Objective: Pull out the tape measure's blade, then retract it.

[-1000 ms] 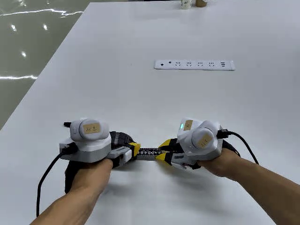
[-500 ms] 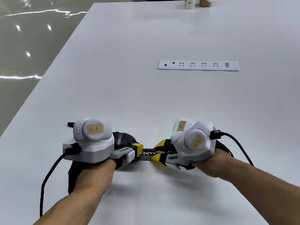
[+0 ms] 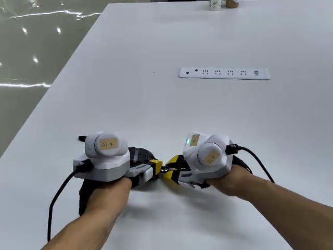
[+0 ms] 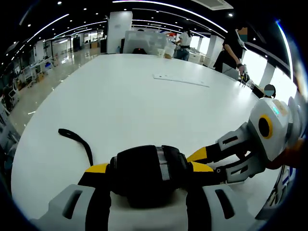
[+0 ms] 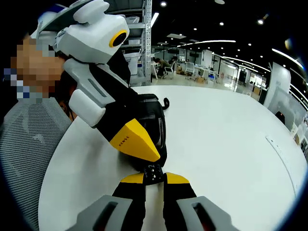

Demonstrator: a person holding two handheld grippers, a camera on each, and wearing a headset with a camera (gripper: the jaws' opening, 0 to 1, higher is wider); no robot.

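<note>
Gripping the case: the left gripper (image 4: pixel 150 167) has its yellow-tipped jaws shut around the black tape measure (image 4: pixel 144 178), which fills the gap between them.
Right gripper (image 5: pixel 154 178): the jaws are nearly together and pinch the end of the blade (image 5: pixel 152 170).
Blade: only a short stretch is out, running from the case to the right jaws. The two grippers are almost nose to nose.
Tape measure's place: low at the near edge of the white table (image 3: pixel 156 104), between the person's hands. Whether it touches the table cannot be told.
Head view: a white power strip (image 3: pixel 224 73) lies flat, well apart from the grippers, towards the far right.
Containers: two small cups (image 3: pixel 215 4) stand at the far edge, too small to tell what is in them.
Left gripper view: a black strap (image 4: pixel 77 139) trails from the case onto the table. The right gripper comes in from the right, and people (image 4: pixel 235 45) stand beyond the table.
Right gripper view: the left gripper reaches in from the upper left, its yellow tip against the case. A grey mesh chair (image 5: pixel 24 149) stands to the left.
</note>
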